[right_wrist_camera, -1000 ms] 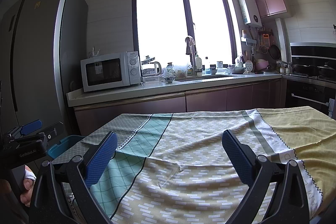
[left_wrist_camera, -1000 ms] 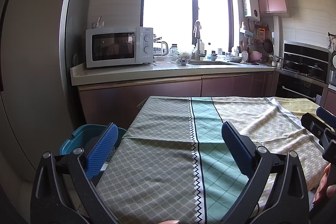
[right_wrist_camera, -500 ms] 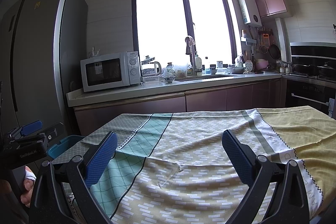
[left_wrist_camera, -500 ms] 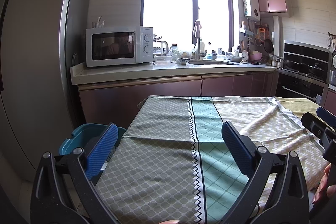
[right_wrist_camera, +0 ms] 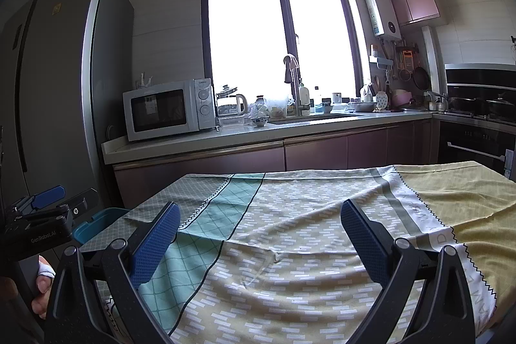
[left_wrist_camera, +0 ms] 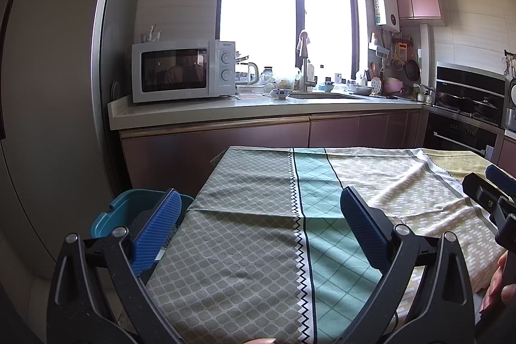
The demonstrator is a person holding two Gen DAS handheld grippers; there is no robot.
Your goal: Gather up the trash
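Tongs, left [left_wrist_camera: 259, 218] and right [right_wrist_camera: 259, 231], stood spread wide and empty above the cloth-covered counter [left_wrist_camera: 245, 234]; a teal bin [left_wrist_camera: 127, 210] sat beside its left edge.

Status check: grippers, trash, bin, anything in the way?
Left gripper open, empty. Right gripper open, empty. Both over the tablecloth; no trash in view on it. Teal bin off the table's left edge, nothing blocking it.
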